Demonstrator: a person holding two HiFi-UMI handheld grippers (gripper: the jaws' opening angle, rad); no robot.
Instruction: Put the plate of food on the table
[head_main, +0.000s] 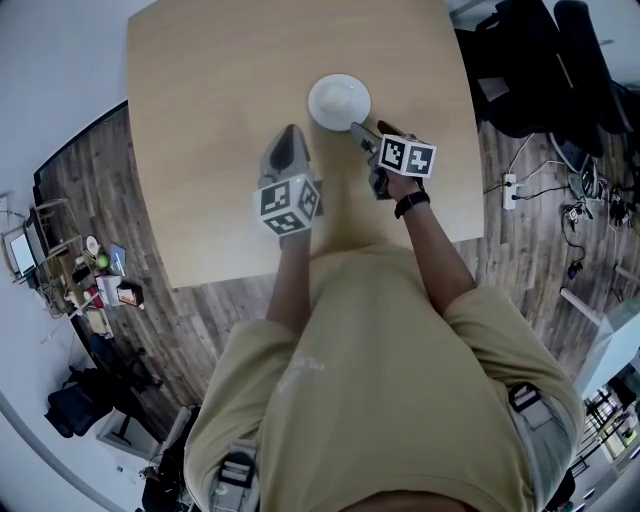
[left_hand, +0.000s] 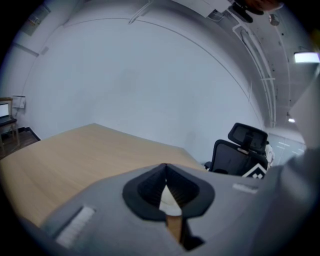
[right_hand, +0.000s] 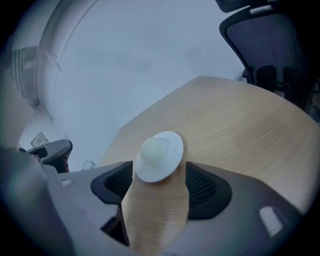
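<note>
A white plate (head_main: 339, 100) with a pale round lump of food (right_hand: 154, 150) rests flat on the light wooden table (head_main: 220, 120), towards its far middle. My right gripper (head_main: 362, 137) is just to the near right of the plate. In the right gripper view its jaws (right_hand: 158, 182) stand wide apart, the plate's (right_hand: 161, 162) near rim lies between their tips, and neither pad presses on it. My left gripper (head_main: 287, 142) hovers over the table to the plate's near left. Its pads (left_hand: 165, 172) meet at the tip with nothing held, and a sliver of the plate shows behind them.
Black office chairs (head_main: 540, 60) stand past the table's right edge, and one of them (left_hand: 237, 150) shows in the left gripper view. A power strip and cables (head_main: 510, 190) lie on the wood floor at right. A cluttered stand (head_main: 90, 270) is at the left.
</note>
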